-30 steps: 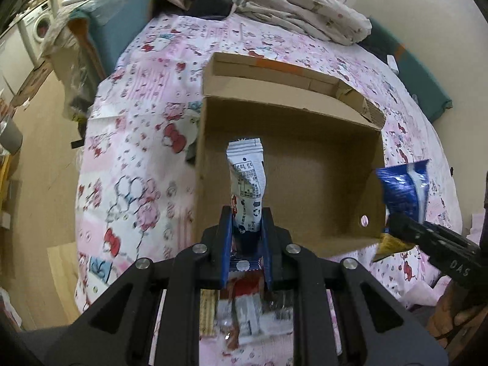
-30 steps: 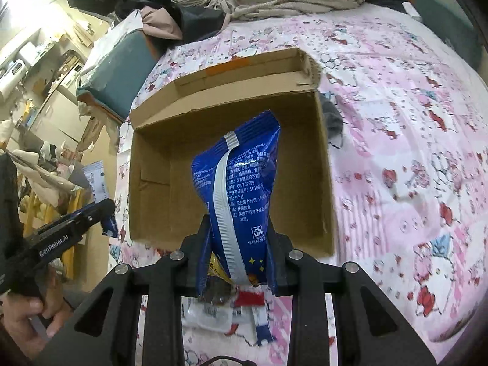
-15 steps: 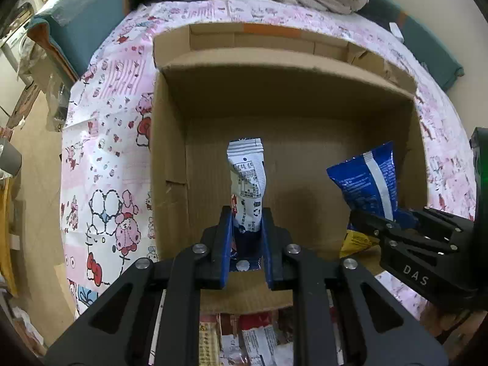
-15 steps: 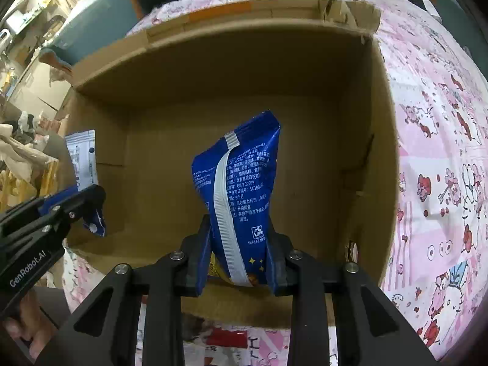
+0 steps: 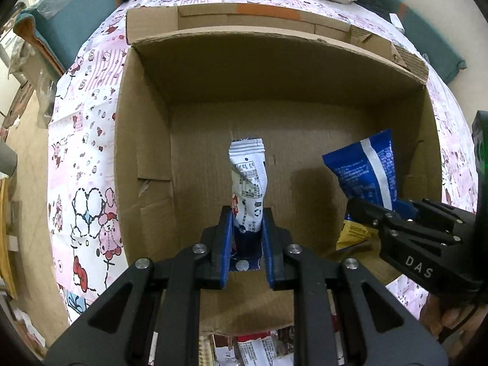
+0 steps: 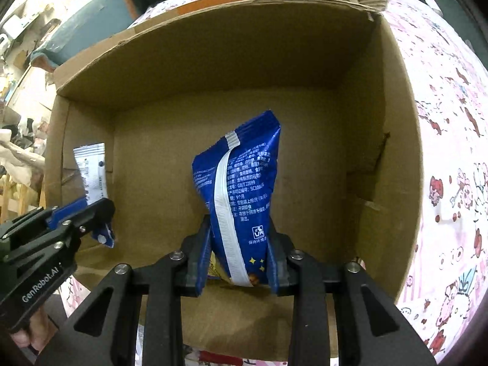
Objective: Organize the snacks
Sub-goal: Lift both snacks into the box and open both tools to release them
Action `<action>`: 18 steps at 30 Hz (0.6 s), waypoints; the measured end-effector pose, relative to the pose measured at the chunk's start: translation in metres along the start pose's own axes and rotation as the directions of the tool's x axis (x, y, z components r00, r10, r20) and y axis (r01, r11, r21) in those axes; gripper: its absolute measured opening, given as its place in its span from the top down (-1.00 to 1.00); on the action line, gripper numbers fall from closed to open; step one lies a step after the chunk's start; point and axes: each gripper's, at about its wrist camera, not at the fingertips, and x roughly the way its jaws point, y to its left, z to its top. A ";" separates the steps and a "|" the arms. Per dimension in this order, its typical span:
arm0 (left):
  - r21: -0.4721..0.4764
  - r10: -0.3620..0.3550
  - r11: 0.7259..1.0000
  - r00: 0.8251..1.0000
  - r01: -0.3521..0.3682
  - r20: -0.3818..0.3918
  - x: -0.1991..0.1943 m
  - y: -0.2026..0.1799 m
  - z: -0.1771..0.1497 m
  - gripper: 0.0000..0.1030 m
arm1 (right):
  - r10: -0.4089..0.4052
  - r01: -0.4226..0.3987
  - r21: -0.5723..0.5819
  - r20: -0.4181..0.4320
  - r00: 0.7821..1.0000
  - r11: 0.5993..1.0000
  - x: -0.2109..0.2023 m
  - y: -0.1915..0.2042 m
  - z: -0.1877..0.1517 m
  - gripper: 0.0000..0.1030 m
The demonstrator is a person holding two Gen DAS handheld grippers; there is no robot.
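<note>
Both grippers have come down since the earlier frames, and now they hang inside the open brown cardboard box [image 5: 143, 158], which fills almost the whole of each view. The left gripper [image 5: 246, 244] is clenched on the lower part of a narrow white snack packet with small black print [image 5: 248, 180], which stands up straight ahead of its fingers, above the box floor. The right gripper [image 6: 239, 259] grasps a puffy blue snack bag with a white seam stripe [image 6: 241, 189]; its jaws have just been opening a little, but the pads still press on the bag's sides. The bag rises ahead of this gripper, slightly tilted, and whether its bottom touches the floor I cannot tell. In the left wrist view the right gripper with its blue bag is just to the right. The box lies on a bed covered with a pink cartoon-print sheet [image 5: 85, 128]. Behind the left gripper, outside the near box wall, some loose snack packets [image 5: 253, 347] lie on the bed.
</note>
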 end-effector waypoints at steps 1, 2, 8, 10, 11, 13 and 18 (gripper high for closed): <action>0.001 0.002 1.000 1.000 -0.002 -0.001 0.000 0.000 0.000 0.69 | -0.002 0.002 -0.010 0.002 1.000 1.000 -0.001 -0.002 -0.003 0.35; 0.002 0.004 1.000 1.000 -0.004 0.001 0.001 0.000 0.000 0.69 | -0.002 0.002 -0.015 0.005 1.000 1.000 -0.002 -0.003 -0.003 0.34; 0.013 0.006 1.000 1.000 -0.006 0.012 -0.001 -0.002 -0.002 0.68 | 0.029 -0.029 -0.028 0.031 0.999 0.999 -0.013 -0.007 -0.010 0.32; 0.011 -0.003 1.000 1.000 0.003 0.009 -0.002 -0.002 -0.002 0.59 | 0.038 -0.037 -0.034 0.041 0.998 0.999 -0.018 -0.010 -0.013 0.15; 0.011 0.000 1.000 1.000 0.000 0.012 -0.003 -0.002 -0.004 0.38 | 0.045 -0.043 -0.036 0.048 0.998 0.998 -0.021 -0.011 -0.014 -0.27; 0.013 0.013 1.000 1.000 -0.014 0.028 -0.007 -0.002 -0.005 0.13 | 0.042 -0.040 -0.026 0.098 0.994 0.999 -0.032 -0.014 -0.015 -0.48; -0.009 0.011 1.000 0.999 -0.010 0.048 -0.014 0.005 -0.003 -0.58 | 0.066 -0.067 0.004 0.135 0.989 0.998 -0.050 -0.028 -0.015 -0.51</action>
